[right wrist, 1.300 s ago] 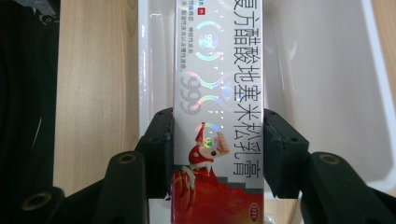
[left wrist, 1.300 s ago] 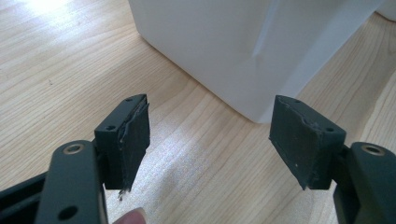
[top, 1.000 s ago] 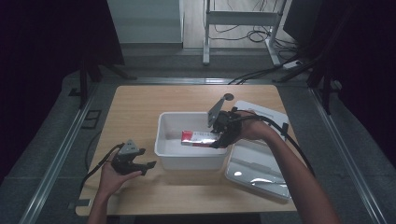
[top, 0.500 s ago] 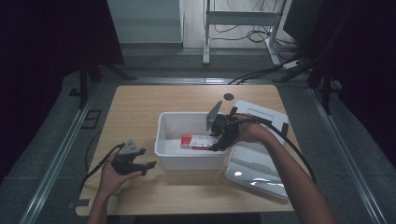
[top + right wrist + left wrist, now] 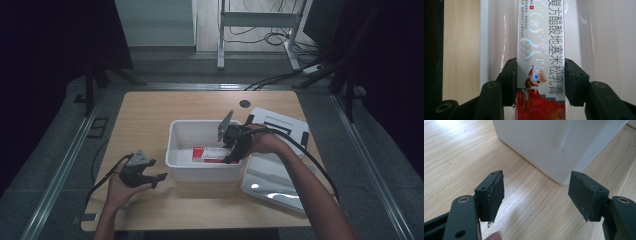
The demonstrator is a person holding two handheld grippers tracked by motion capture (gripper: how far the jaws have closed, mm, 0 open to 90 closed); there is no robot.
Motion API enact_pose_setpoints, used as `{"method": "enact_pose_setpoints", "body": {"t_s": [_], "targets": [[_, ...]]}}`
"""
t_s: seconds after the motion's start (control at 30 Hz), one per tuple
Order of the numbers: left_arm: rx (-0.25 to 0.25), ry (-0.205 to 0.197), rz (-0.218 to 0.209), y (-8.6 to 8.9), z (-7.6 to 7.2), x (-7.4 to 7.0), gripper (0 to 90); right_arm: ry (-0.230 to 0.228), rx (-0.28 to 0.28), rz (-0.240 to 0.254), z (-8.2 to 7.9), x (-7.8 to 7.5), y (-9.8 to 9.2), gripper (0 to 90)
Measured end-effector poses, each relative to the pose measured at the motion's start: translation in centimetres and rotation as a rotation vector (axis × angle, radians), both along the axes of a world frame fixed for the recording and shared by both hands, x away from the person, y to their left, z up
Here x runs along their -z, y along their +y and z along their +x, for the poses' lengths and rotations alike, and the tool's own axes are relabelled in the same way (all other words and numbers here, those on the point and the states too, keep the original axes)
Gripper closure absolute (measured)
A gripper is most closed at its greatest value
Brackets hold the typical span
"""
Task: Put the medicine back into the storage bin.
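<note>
Right gripper (image 5: 234, 156) reaches into the white bin (image 5: 181, 131), jaws clamped on both sides of the red-and-white carton (image 5: 541, 62) lying inside it. Left gripper (image 5: 536, 195), jaws spread and empty, rests just beside the bin's outer wall.

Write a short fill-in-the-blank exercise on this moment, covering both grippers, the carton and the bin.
1. The right gripper has its jaws closed on the long red and white printed carton, inside the ____ plastic bin.
2. The left gripper has its jaws ____, with nothing between them.
3. The flat white plastic lid lies on the light wooden table to the ____ of the bin in the high view.

Missing words: white; open; right
</note>
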State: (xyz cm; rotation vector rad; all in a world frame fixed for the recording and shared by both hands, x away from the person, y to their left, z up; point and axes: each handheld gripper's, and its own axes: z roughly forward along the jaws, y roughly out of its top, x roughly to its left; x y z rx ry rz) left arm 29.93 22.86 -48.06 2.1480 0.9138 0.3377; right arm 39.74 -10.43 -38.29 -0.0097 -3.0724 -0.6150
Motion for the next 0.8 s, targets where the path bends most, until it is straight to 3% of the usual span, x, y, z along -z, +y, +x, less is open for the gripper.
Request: {"method": "enact_pose_setpoints", "body": {"t_s": [0.8], "targets": [[0.002,0.001,0.006,0.0,0.0,0.1,29.1,0.011,0.000,-0.028,0.2,1.3,0.3,50.7]]}}
